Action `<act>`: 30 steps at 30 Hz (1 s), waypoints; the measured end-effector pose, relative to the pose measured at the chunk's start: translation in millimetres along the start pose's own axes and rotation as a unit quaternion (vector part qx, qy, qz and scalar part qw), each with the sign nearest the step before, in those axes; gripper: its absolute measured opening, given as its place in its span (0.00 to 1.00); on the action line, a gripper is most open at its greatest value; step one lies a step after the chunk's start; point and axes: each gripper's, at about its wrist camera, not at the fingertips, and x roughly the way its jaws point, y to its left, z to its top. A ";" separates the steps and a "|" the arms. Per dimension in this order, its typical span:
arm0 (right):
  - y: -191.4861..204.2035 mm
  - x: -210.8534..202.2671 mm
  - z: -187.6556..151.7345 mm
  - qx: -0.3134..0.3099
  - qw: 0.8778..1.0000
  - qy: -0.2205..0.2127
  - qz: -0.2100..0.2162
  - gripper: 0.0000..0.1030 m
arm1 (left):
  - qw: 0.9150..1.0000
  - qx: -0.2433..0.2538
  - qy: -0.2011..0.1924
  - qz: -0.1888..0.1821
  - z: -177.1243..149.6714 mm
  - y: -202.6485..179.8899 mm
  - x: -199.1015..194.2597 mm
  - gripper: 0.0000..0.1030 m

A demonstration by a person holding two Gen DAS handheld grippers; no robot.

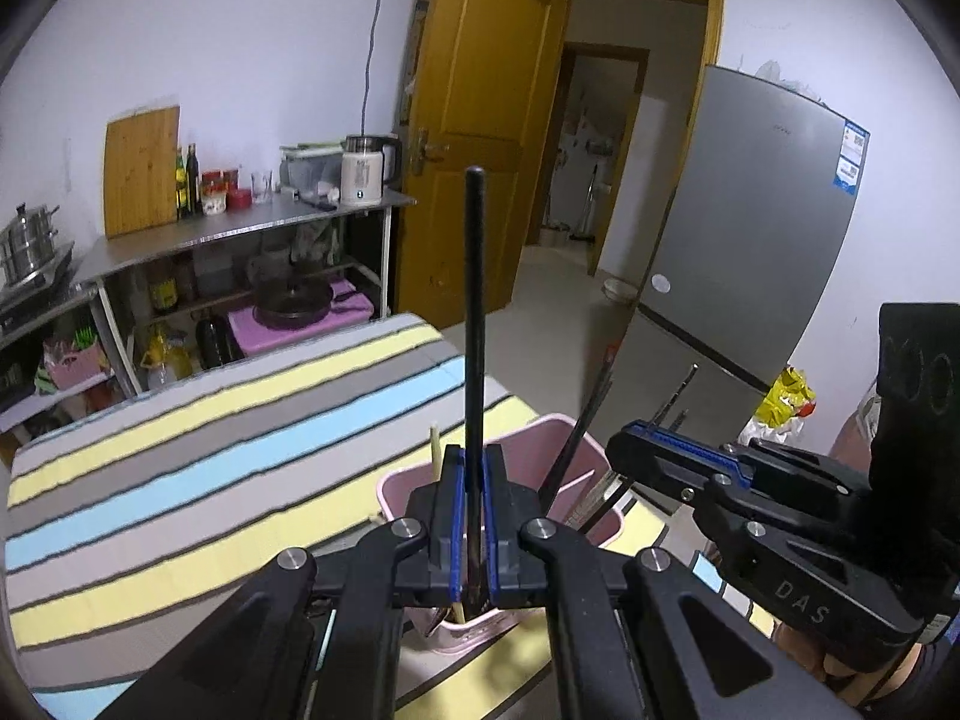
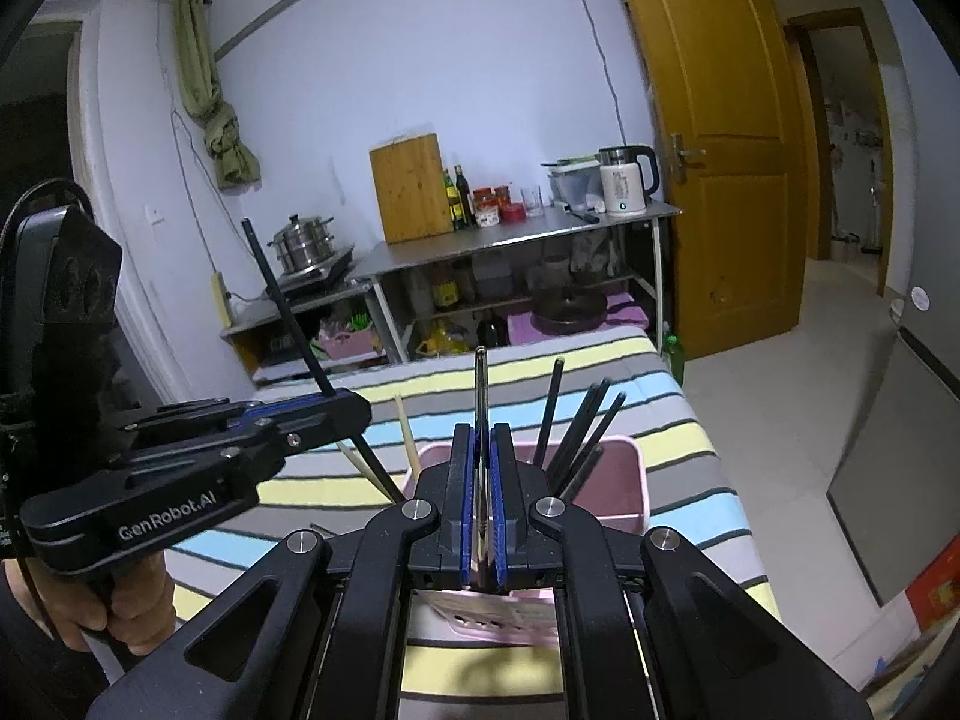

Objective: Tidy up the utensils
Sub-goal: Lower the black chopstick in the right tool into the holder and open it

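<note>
My left gripper [image 1: 474, 459] is shut on a black chopstick [image 1: 474, 300] that stands upright over the pink utensil holder [image 1: 564, 429]. In the right wrist view the same left gripper [image 2: 354, 411] sits to the left, its chopstick [image 2: 282, 300] leaning back. My right gripper [image 2: 481, 441] is shut on a thin silvery utensil handle [image 2: 480, 384], directly above the pink holder [image 2: 624, 468]. Several black chopsticks [image 2: 585, 426] lean in the holder's right side, and pale wooden ones [image 2: 408, 435] stick up at its left. The right gripper [image 1: 627, 450] is close beside the left one.
The holder stands on a table with a striped cloth [image 1: 240, 450]. Behind are a steel shelf [image 2: 516, 237] with a kettle [image 2: 624, 180] and cutting board [image 2: 411, 186], a steamer pot [image 2: 303, 243], a wooden door [image 2: 720, 150] and a grey fridge [image 1: 750, 228]. A hand [image 2: 135, 600] grips the left tool.
</note>
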 end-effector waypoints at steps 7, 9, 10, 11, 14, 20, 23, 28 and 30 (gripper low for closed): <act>-2.1 18.9 -12.4 0.001 1.000 0.028 -0.004 0.05 | 1.000 -0.006 0.018 0.000 -14.6 7.8 12.0 0.05; -2.4 23.1 -14.9 0.002 0.999 0.034 -0.005 0.05 | 1.000 -0.008 0.020 -0.001 -16.2 8.6 13.0 0.05; -2.5 24.8 -16.5 0.002 0.999 0.038 -0.004 0.05 | 1.000 -0.009 0.020 0.000 -16.7 8.6 12.9 0.05; -3.1 26.3 -17.4 0.002 0.999 0.041 -0.004 0.05 | 1.000 -0.008 0.020 0.000 -17.7 9.2 13.0 0.05; -3.9 29.3 -19.5 0.003 0.999 0.048 -0.004 0.05 | 1.000 -0.009 0.021 0.001 -17.5 11.0 13.5 0.05; -4.4 26.6 -14.2 0.001 0.999 0.046 -0.006 0.13 | 1.000 -0.017 0.009 -0.002 -19.8 12.8 3.6 0.07; -1.7 19.9 -13.8 -0.003 0.999 0.040 -0.010 0.14 | 1.000 -0.017 -0.001 0.000 -21.6 11.0 -7.0 0.12; 1.7 3.2 -11.8 -0.006 1.000 0.026 -0.009 0.14 | 1.000 -0.020 -0.019 0.001 -20.1 10.2 -26.2 0.14; 2.1 -3.4 -11.3 -0.006 1.000 0.022 -0.009 0.14 | 0.999 -0.021 -0.024 0.001 -22.6 7.9 -34.3 0.14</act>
